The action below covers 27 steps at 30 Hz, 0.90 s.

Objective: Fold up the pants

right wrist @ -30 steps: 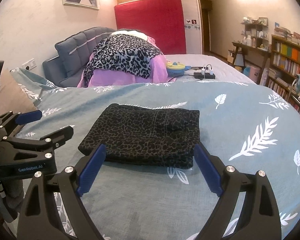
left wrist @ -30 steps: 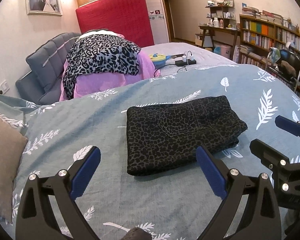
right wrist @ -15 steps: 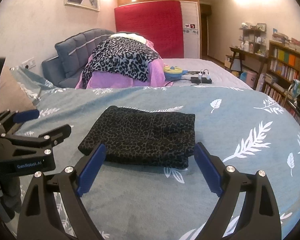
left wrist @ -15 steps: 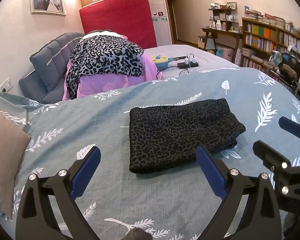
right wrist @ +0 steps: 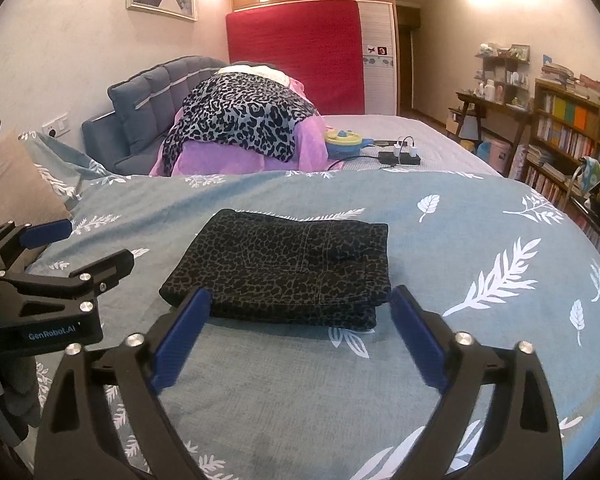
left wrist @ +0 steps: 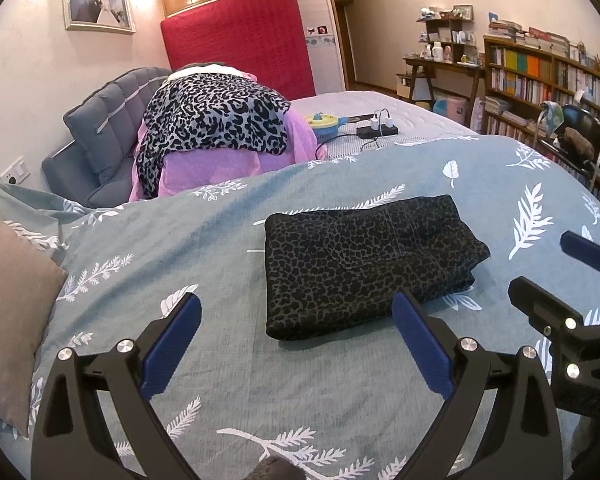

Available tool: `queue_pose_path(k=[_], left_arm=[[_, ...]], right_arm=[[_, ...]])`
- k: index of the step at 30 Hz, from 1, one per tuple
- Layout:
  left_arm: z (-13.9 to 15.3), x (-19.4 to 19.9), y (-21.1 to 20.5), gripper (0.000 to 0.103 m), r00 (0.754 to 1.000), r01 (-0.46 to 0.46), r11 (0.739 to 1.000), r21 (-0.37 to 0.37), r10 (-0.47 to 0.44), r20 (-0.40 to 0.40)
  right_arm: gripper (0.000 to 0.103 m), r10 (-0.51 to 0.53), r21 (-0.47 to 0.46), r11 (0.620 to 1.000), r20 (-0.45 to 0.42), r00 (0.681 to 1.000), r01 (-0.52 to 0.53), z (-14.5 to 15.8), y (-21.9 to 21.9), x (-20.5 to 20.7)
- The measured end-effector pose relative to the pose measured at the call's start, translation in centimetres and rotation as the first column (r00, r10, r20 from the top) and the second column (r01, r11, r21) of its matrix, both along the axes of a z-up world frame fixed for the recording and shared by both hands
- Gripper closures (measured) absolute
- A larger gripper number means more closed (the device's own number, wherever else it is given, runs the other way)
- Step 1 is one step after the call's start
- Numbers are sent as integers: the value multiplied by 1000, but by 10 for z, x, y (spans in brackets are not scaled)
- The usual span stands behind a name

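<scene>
The dark leopard-print pants (left wrist: 364, 264) lie folded into a flat rectangle on the blue-grey leaf-print bedspread (left wrist: 220, 240). My left gripper (left wrist: 296, 308) hovers just short of their near edge, jaws wide and empty. In the right wrist view the same pants (right wrist: 284, 268) sit just beyond my right gripper (right wrist: 300, 300). Its jaws are opening and span the bundle's near edge with nothing between the pads. Each gripper shows in the other's view: the right gripper (left wrist: 556, 272) at the right edge, the left gripper (right wrist: 80, 248) at the left edge.
A heap of leopard-print and pink clothes (left wrist: 216, 132) lies against the grey headboard (left wrist: 100, 120). A yellow-blue toy (left wrist: 322, 124) and a black power strip (left wrist: 376, 132) sit behind it. A beige pillow (left wrist: 8, 312) is at left. Bookshelves (left wrist: 540, 76) and a chair (left wrist: 580, 140) stand at right.
Both views have shifted only slightly. The folded pants lie where they were, and both grippers stay off them with jaws wide.
</scene>
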<state>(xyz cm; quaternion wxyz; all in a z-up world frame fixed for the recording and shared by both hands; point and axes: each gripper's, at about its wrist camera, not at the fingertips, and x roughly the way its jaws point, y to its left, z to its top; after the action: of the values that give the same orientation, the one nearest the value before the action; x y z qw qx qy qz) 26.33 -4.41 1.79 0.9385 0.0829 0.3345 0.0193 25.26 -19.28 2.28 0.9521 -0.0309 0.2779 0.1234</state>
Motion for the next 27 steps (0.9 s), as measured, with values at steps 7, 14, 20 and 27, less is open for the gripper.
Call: queue_pose_path(k=[7,14,20,27], left_arm=[[-2,-1,1,7,1000,-5,1000,-5,5,-8],[-4,-1,5,7,1000,-11,1000,-24,11,-20],[-5,-1,6,7,1000,-9,999,-34,9,-18],[-6,-1,3,7,1000,-10,1000,-26,9,-19]], right_arm=[[6,2,-2,1000,2,1000,-2,1,1,-1],[6,0,-5,1000,-3,1000,0,-1,1,-1],[6,-6,9,1000,-18,1000,6,-5,-4,0],[6,-11,14,1000,-24,1000,11,-6,-8,2]])
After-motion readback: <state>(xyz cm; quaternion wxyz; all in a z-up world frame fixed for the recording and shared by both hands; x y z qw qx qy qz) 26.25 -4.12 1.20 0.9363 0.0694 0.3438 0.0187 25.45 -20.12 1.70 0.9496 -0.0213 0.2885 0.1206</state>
